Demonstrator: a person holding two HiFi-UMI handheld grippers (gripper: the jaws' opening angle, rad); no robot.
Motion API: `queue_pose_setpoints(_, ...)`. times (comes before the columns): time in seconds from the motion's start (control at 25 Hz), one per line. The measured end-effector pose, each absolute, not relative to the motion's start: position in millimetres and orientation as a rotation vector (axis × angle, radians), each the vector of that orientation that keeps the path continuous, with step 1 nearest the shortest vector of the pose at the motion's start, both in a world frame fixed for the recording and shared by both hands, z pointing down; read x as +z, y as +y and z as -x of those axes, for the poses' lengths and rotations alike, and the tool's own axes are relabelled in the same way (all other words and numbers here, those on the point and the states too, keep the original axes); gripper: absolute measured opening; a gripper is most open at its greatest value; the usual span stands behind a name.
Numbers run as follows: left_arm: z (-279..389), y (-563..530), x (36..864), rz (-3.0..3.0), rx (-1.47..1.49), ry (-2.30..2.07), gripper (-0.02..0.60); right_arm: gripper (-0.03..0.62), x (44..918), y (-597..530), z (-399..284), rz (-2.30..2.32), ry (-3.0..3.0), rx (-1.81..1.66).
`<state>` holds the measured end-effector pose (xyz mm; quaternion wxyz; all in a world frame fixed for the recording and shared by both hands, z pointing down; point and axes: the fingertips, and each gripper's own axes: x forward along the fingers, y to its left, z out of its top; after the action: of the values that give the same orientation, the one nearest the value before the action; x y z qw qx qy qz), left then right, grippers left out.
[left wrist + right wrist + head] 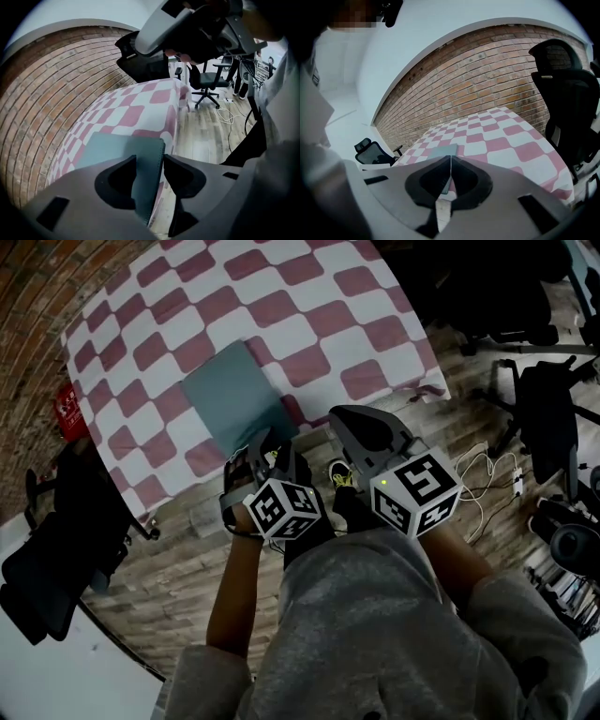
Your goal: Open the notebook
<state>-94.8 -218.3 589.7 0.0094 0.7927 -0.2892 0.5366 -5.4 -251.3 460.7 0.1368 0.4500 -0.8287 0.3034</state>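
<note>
A closed teal notebook [230,390] lies on the table's pink-and-white checked cloth [309,324], close to the near edge. My left gripper [272,444] hangs over the notebook's near corner. In the left gripper view its jaws [150,159] stand open, and the notebook [117,150] with its stitched edge shows through the gap; I cannot tell whether a pad touches it. My right gripper [345,420] is beside it at the table's near edge, to the right of the notebook. Its jaws [451,161] are shut with nothing between them, and the notebook [444,151] lies just beyond.
A brick wall [487,70] runs along the table's far side. Black office chairs stand at the left [56,549] and at the right [548,409] on the wooden floor. White cables [487,470] lie on the floor to the right. A red object [66,411] sits by the wall.
</note>
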Motion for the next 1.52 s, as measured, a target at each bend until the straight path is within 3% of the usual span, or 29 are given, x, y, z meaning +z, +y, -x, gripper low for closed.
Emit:
queue_pose_setpoints(0.32, 100.6, -218.8, 581.9, -2.432, 1.613, -0.864, 0.179, 0.026, 462.3, -250.5, -2.1, -1.330, -2.391, 0.895)
queue_pose_setpoints(0.8, 95.9, -217.5, 592.4, -2.475, 1.833, -0.821, 0.158, 0.026, 460.3, -241.6, 1.9, -1.328, -2.413, 0.909)
queue_pose_setpoints(1.16, 98.7, -214.5, 576.4, -2.518, 1.494, -0.894, 0.045, 0.026, 439.1, -235.3, -0.6, -1.327, -2.470, 0.810)
queue_pose_setpoints(1.52, 117.0, -222.6, 530.1, -2.367, 0.914, -1.186, 0.032, 0.026, 416.7, -227.2, -19.5, -1.364, -2.508, 0.759)
